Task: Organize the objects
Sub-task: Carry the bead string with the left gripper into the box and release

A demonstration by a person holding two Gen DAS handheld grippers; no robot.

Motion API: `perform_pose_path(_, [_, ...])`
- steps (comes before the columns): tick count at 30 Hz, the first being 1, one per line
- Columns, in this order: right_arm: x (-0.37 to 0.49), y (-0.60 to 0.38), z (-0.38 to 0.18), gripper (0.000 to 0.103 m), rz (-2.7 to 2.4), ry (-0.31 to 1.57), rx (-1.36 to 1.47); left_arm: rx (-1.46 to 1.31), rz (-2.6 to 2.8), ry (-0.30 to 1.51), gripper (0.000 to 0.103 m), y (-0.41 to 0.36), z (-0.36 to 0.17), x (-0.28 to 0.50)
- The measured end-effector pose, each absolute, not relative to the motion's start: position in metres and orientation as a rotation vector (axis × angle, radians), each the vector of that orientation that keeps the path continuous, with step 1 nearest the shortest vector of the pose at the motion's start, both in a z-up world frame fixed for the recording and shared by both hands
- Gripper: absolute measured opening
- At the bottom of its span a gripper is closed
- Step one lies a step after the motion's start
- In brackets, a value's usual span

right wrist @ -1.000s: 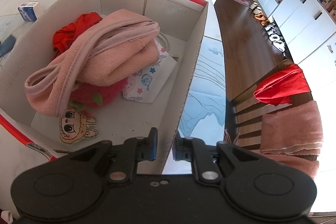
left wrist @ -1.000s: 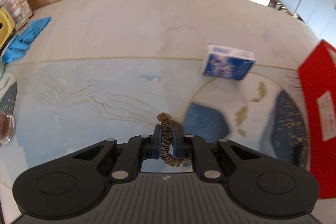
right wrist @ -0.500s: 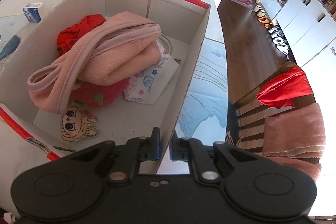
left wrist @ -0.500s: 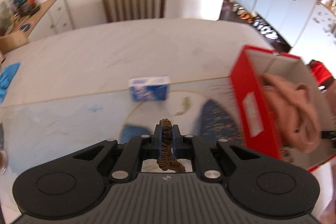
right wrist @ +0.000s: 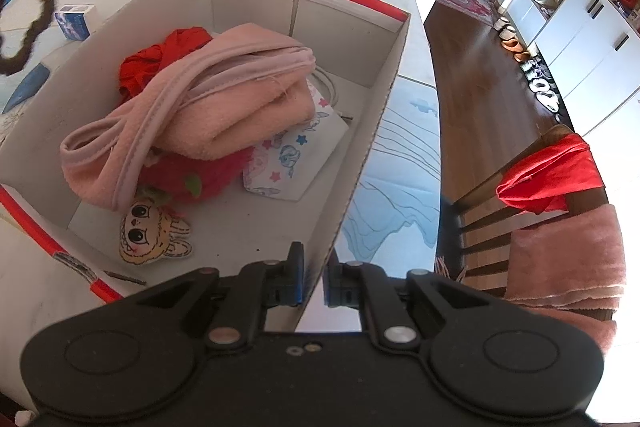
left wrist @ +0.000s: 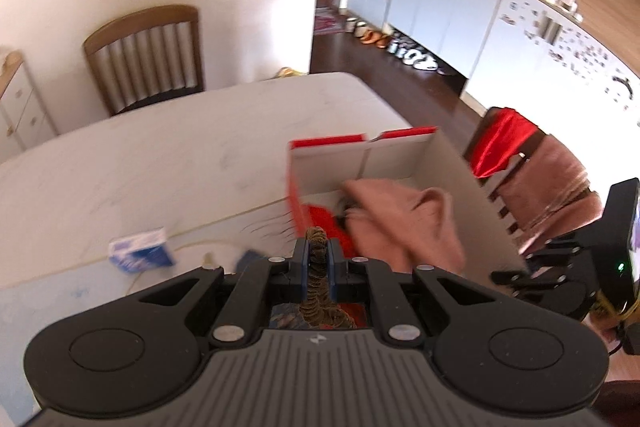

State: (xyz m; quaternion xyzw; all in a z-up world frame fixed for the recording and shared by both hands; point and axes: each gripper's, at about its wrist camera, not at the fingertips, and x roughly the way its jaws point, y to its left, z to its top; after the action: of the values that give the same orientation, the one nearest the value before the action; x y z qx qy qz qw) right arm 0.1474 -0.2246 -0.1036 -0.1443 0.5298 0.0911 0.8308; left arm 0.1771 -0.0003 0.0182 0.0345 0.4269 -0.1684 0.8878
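Scrunchie pinched in closed left gripper fingers, swung within a second from open counter to the box's near-left rim; drop judged next; right gripper fingers clamped on the box's right wall, steadying it.

Both wrist views overlook the box closely.

Red-rimmed white box w/ pink towel, star-print pack; brown scrunchie.
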Motion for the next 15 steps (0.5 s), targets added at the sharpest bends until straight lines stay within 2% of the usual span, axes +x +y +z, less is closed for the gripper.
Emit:
perform_pose_path(5, [0.148, -0.226, -0.104, 0.009, 0.207, 1.121, -0.302, 0.123, -0.375, 0.871, 0.008, -0.040, 0.015, 0.193])
perform_pose_path(15, [0.148, -0.230, -0.104, 0.010, 0.228, 1.119, -0.291, 0.294, -0.321, 0.896, 0.008, -0.087, -0.030, 0.221])
